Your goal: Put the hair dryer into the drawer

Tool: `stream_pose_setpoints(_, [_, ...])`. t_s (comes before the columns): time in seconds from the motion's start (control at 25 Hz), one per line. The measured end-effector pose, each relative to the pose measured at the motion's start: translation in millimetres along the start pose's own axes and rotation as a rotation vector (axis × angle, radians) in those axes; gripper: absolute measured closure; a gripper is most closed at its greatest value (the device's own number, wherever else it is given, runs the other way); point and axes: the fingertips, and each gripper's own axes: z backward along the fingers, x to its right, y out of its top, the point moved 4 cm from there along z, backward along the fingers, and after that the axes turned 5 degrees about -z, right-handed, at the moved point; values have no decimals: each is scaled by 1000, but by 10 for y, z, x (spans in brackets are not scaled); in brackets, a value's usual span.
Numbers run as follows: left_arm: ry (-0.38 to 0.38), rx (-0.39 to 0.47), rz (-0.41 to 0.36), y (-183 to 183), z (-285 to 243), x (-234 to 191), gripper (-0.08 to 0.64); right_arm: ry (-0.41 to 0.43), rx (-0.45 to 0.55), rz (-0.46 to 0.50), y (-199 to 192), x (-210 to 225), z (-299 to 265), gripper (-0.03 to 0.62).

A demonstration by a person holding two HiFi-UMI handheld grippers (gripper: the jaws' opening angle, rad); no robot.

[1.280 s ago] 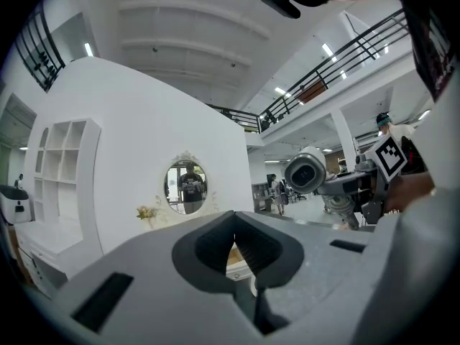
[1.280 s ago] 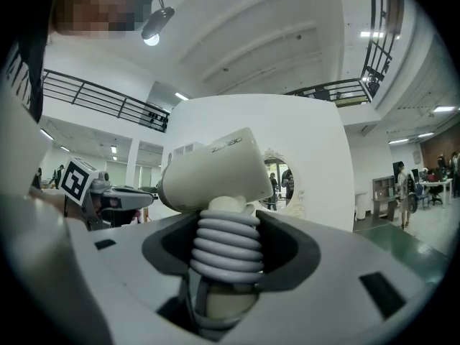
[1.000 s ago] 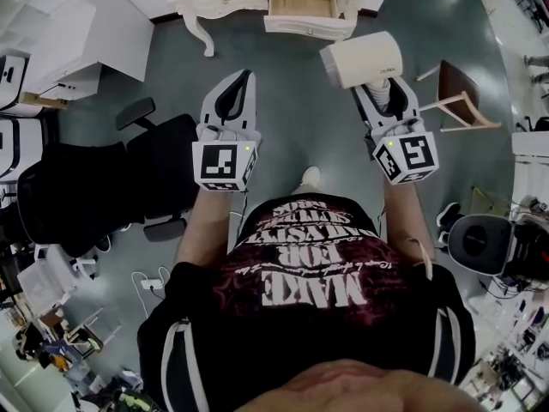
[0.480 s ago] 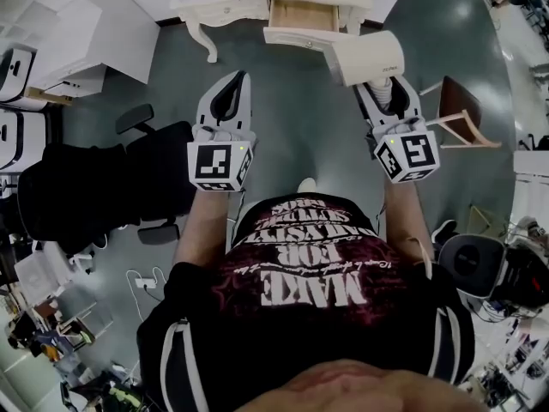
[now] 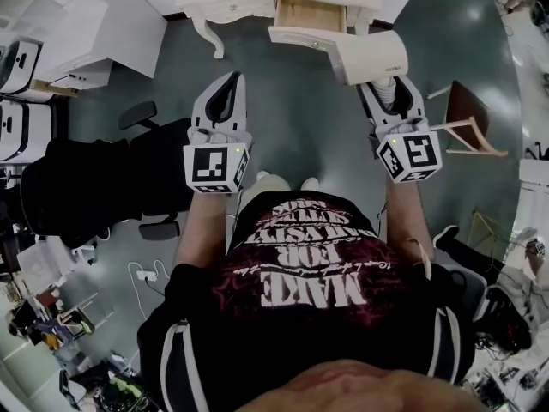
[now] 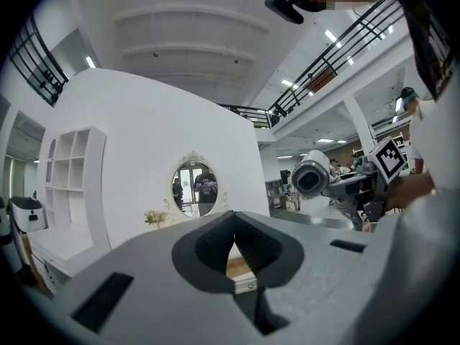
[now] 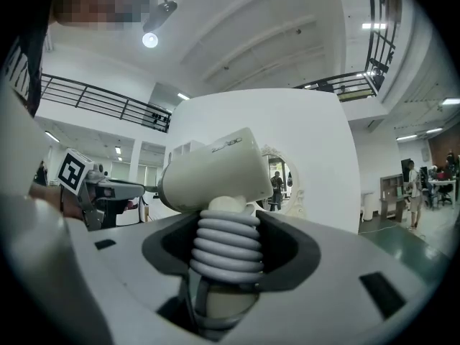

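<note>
Right gripper clamped on the hair dryer, jaws round its ribbed grey handle, cream barrel lying crosswise above them. In the head view the dryer hangs in the air just in front of the drawer, barrel overlapping the drawer front's right end; not inside it. Drawer stands pulled out of a white dressing table w/ curved legs, wood-toned inside; table top cut off by the frame's upper edge. Left gripper has jaws pressed together w/ nothing btwn them, and is held level beside the right one, well apart from it. Oval mirror on the white wall past the left jaws. Black office chair on the floor to the person's left, wooden chair to the right, white shelf unit at top left. Grey-green floor lies btwn the person and the table. Shirt print reads upside down "MAKE" and "FOR"; smaller lines hard to make out. Small dark logo on the dryer barrel, too small to read. Each gripper's cube shows a black-and-white square marker.
</note>
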Motion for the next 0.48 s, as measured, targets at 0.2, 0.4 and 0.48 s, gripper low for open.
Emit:
stream_pose_setpoints(0.2, [-23,-10,32,-115,-16,-77,557,4,-17,-26,-147,-75,-79,357])
stream_pose_setpoints(0.4, [-71,-9,31,-172,-274,-213,556,-20,-23,-34,-185,-114,-259,357])
stream_pose_setpoints(0.48, [-90,1,31,-147,-387,-285,557,-27,-25,-30,-163,-127,-347,357])
